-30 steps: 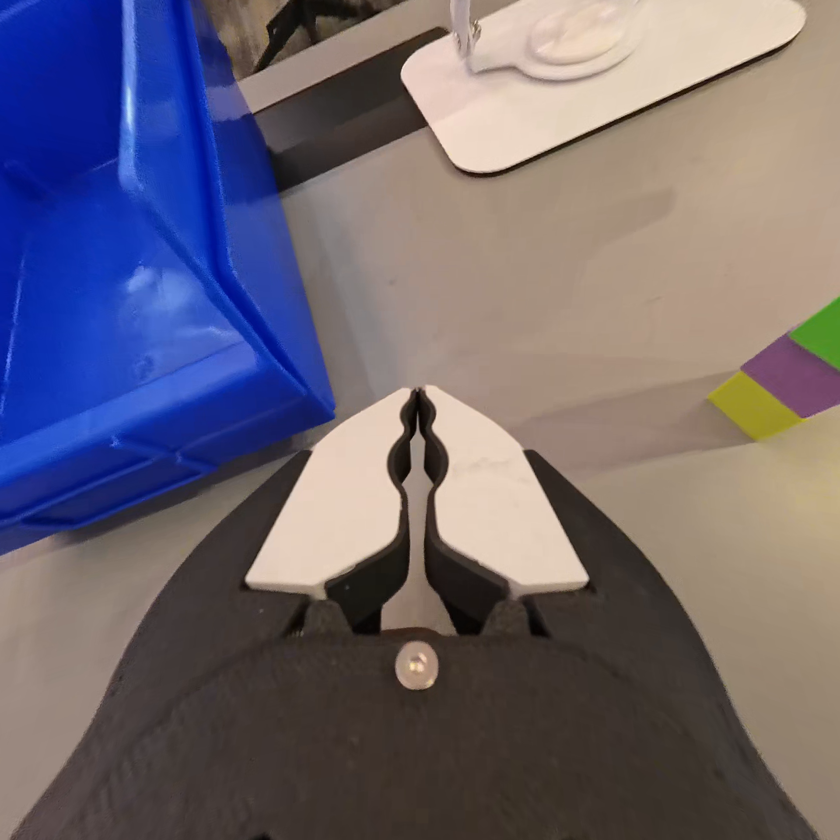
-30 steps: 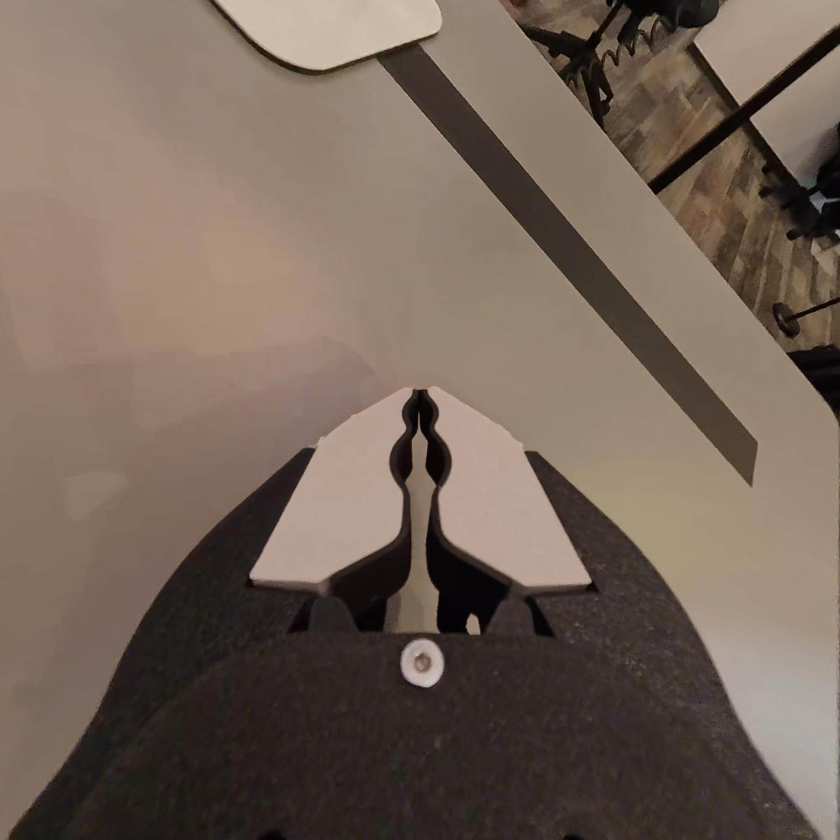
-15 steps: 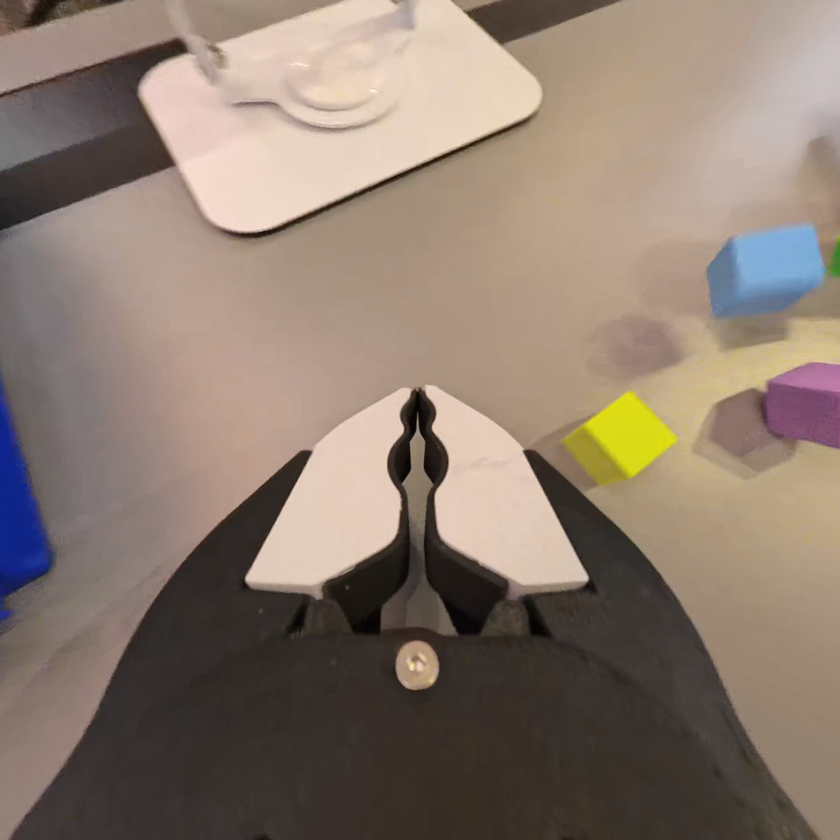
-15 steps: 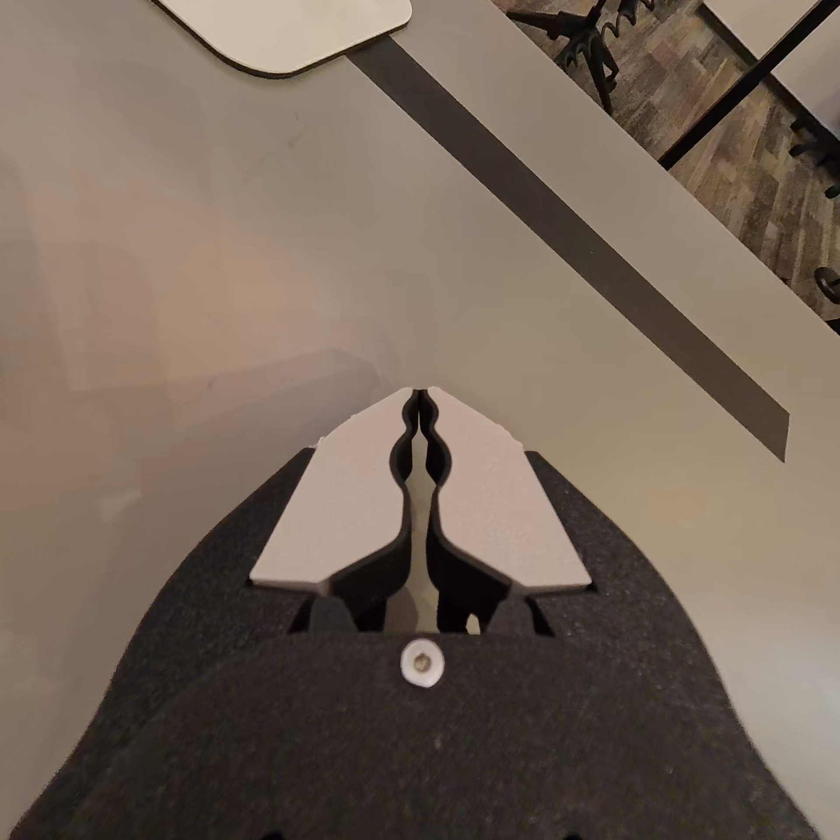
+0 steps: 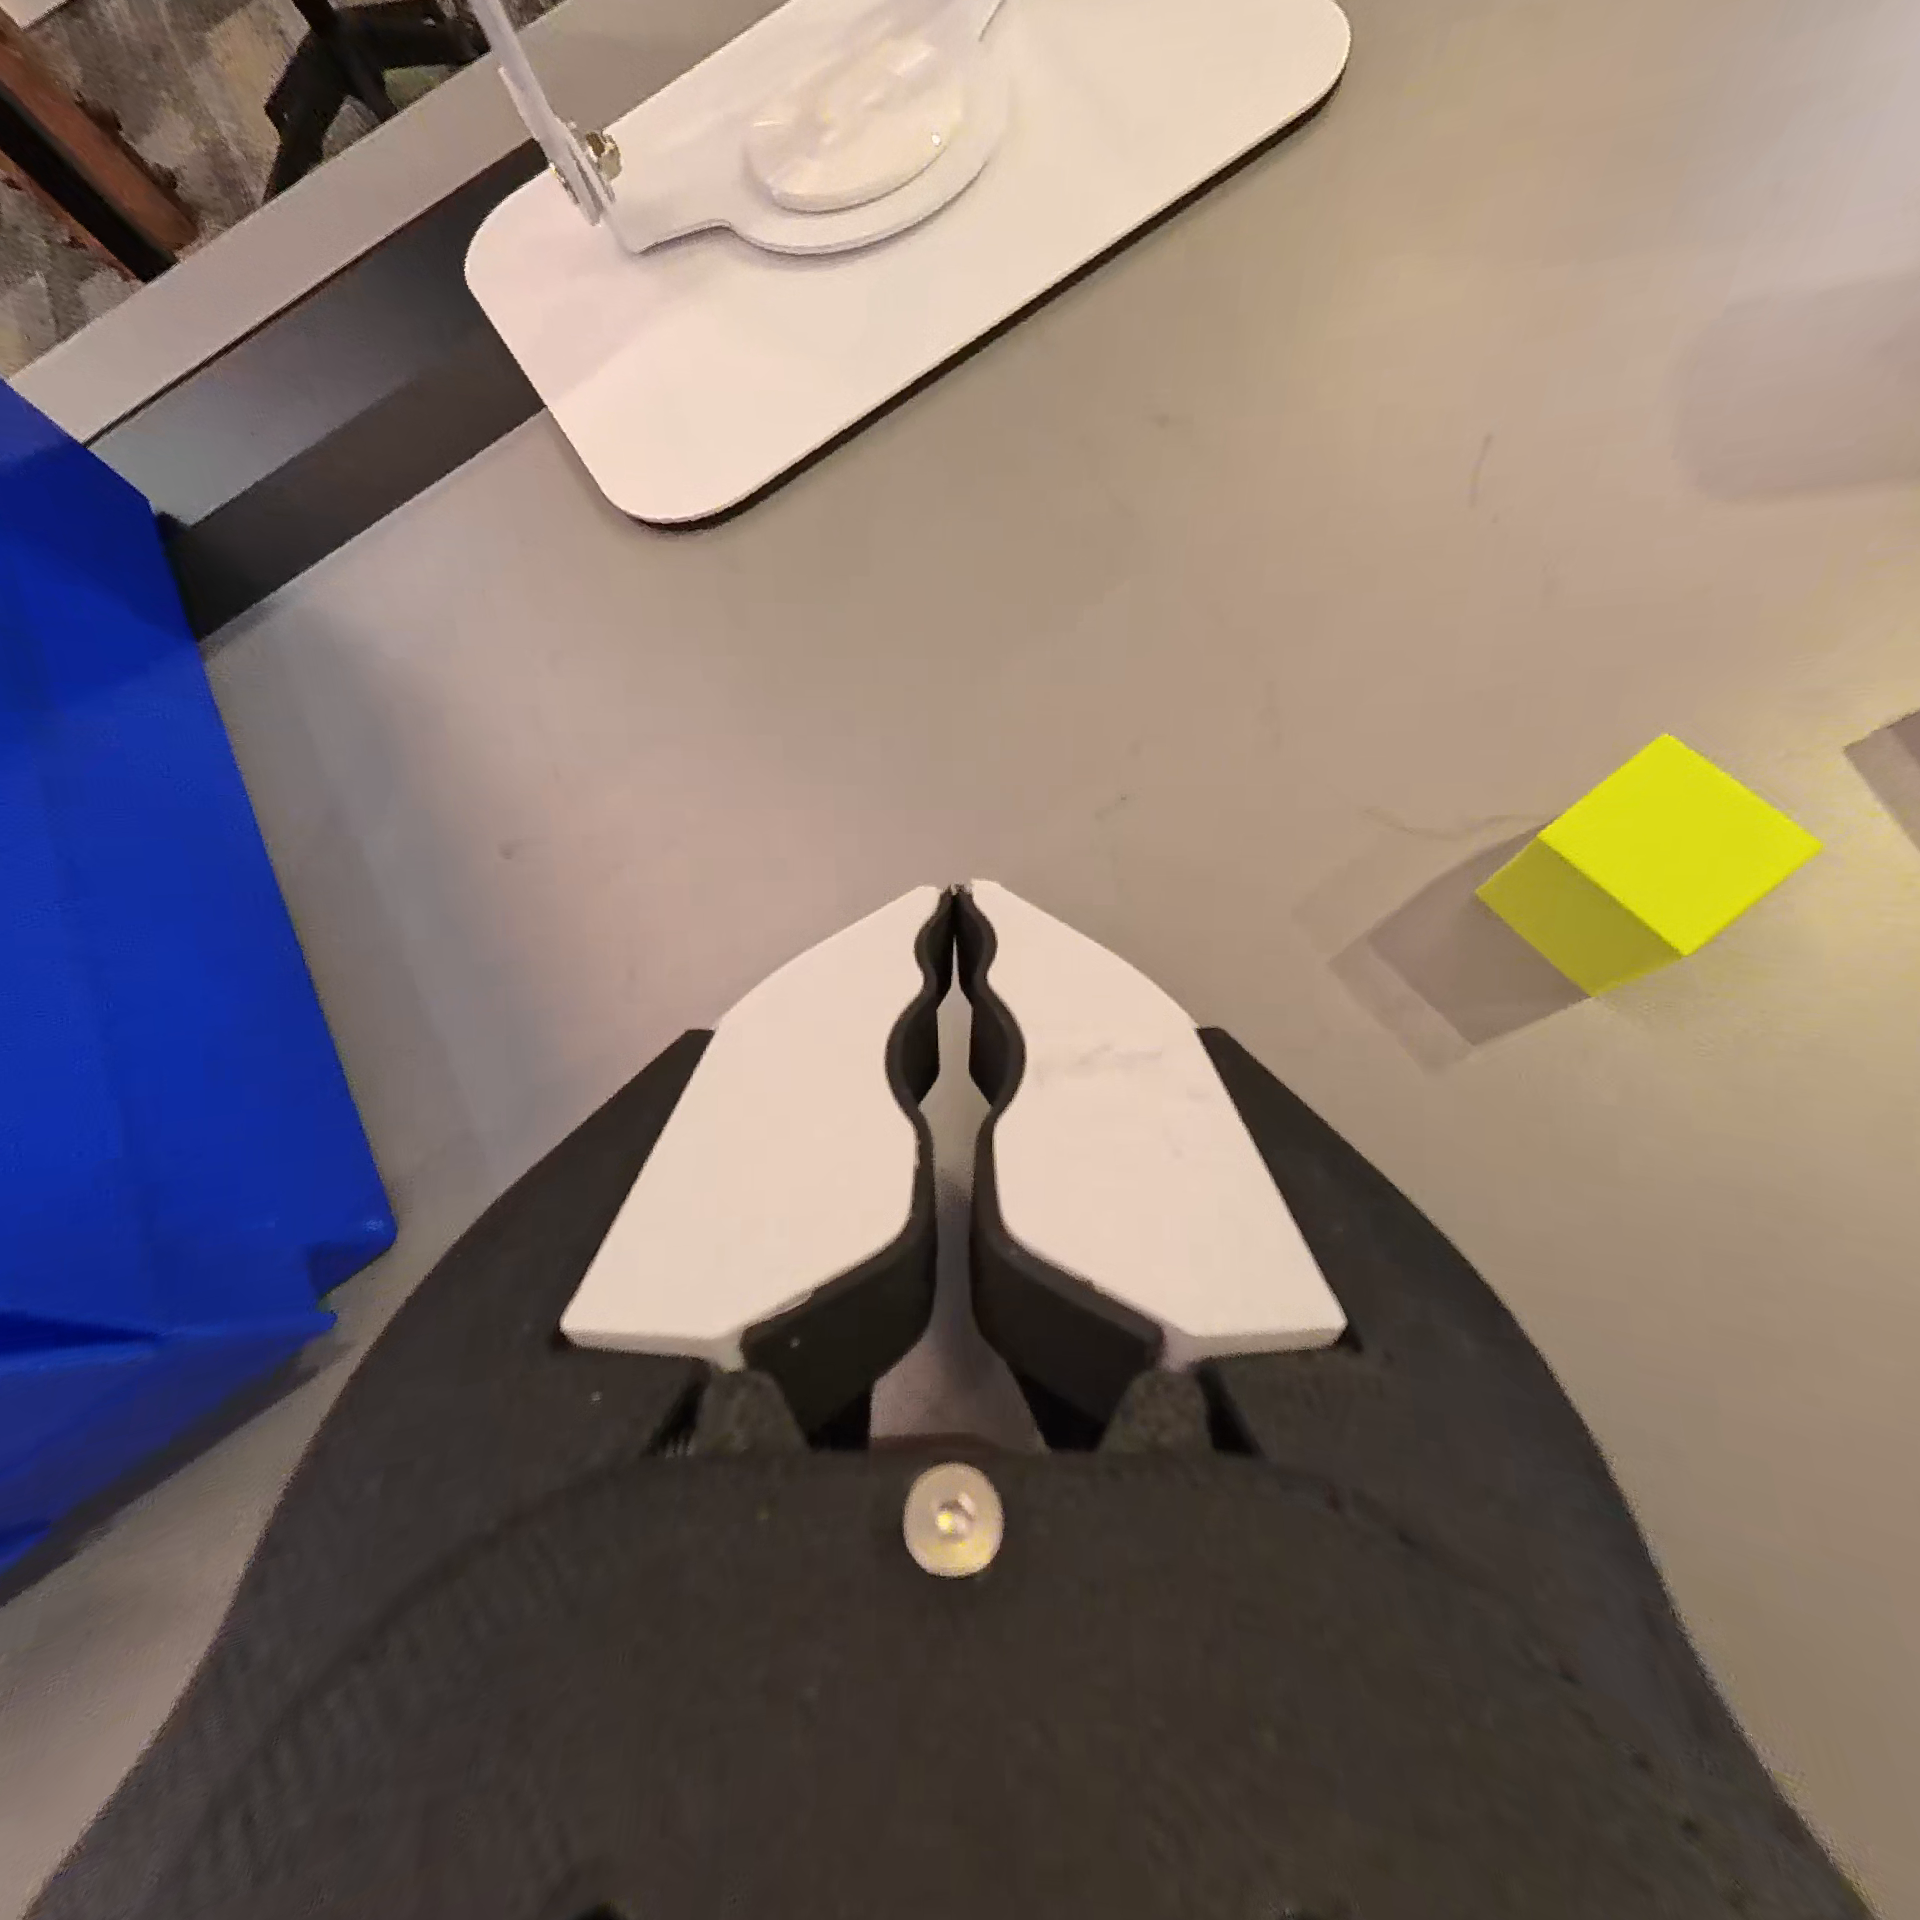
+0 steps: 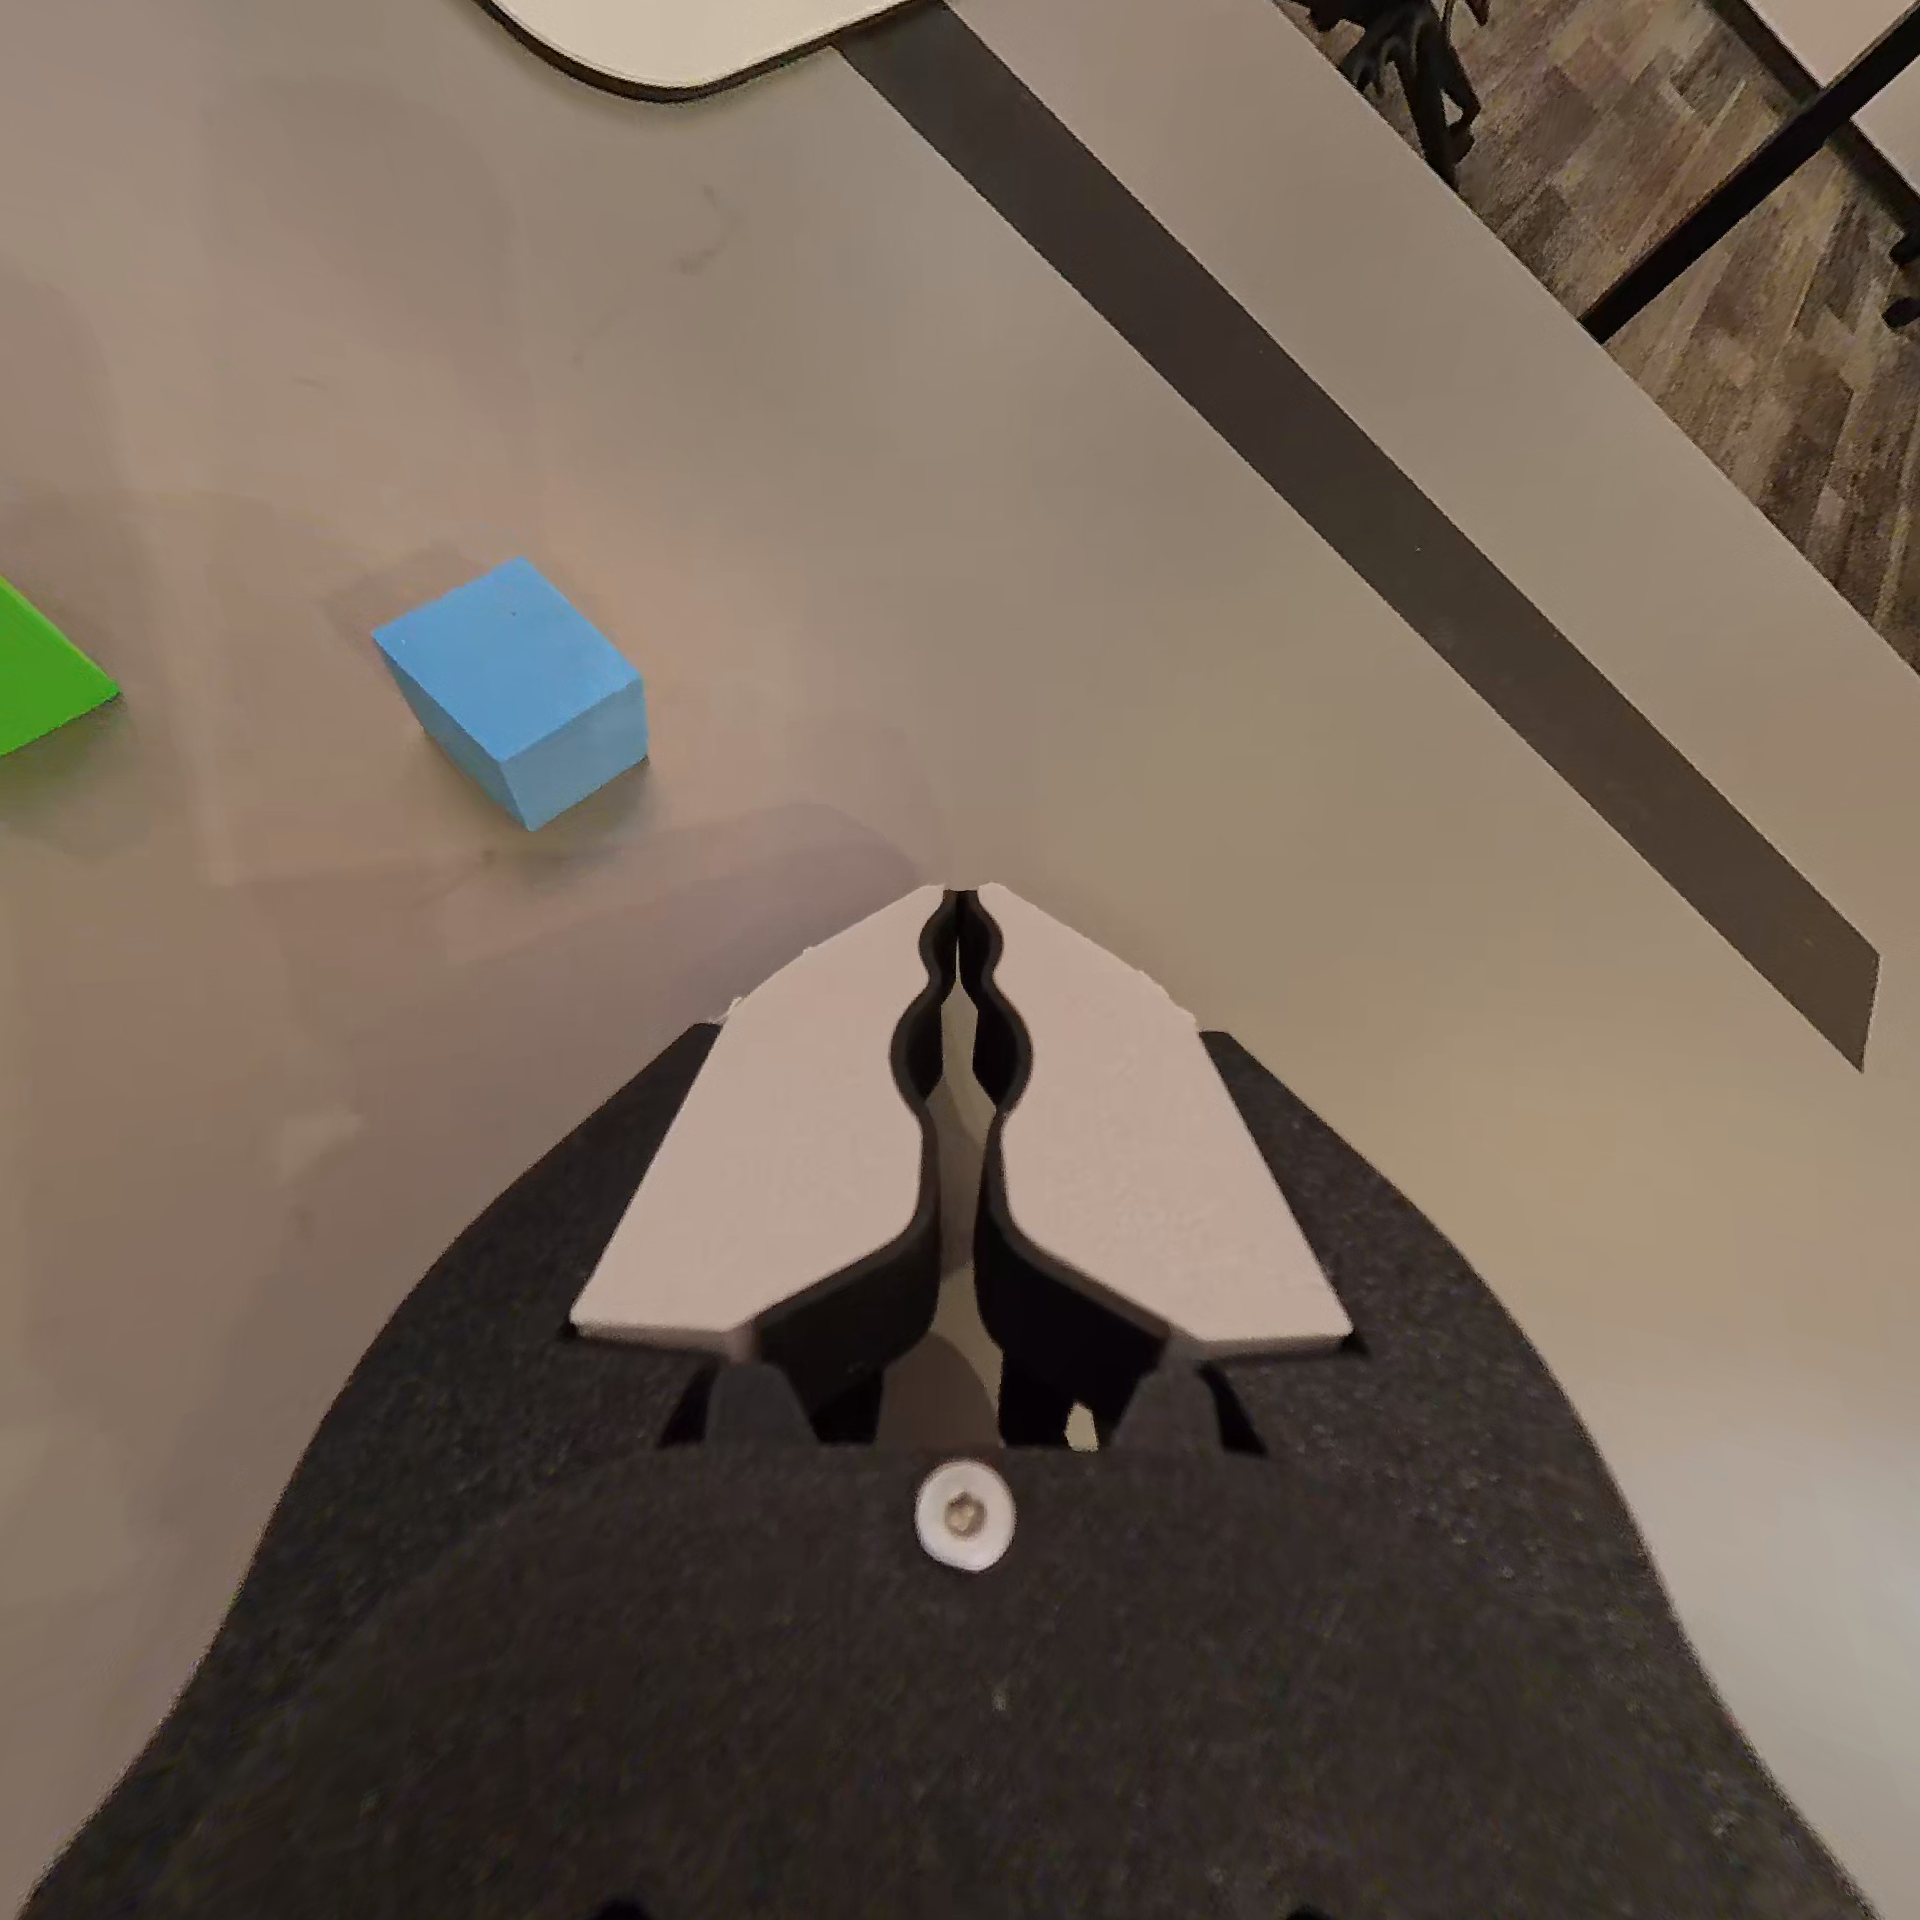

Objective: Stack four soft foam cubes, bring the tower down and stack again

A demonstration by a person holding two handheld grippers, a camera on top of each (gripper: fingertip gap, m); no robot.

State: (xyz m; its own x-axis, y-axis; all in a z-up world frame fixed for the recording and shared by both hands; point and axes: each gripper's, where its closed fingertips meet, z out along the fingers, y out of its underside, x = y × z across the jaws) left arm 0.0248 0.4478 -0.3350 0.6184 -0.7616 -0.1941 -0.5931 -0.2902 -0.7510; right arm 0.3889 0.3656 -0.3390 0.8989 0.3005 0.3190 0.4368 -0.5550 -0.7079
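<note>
In the left wrist view a yellow foam cube [image 5: 1647, 879] lies on the grey table [image 5: 1039, 644], to the right of my left gripper [image 5: 954, 890], which is shut with nothing between its pads. In the right wrist view a light blue foam cube [image 6: 520, 691] lies on the table to the left and ahead of my right gripper [image 6: 963, 890], which is shut and holds nothing. A green cube [image 6: 42, 665] shows partly at the left edge. No purple cube is in view now.
A blue plastic bin [image 5: 135, 935] stands at the left. A white board with a clear stand [image 5: 862, 208] lies at the back. A dark strip [image 6: 1351, 499] runs along the table near its far edge; floor lies beyond. Across from one pair of fingers to the other is roughly 40 cm.
The stack seen a second ago came down; the cubes now lie scattered. My left gripper swung right and back left, staying shut. The blue and green cubes came into the right wrist view.
</note>
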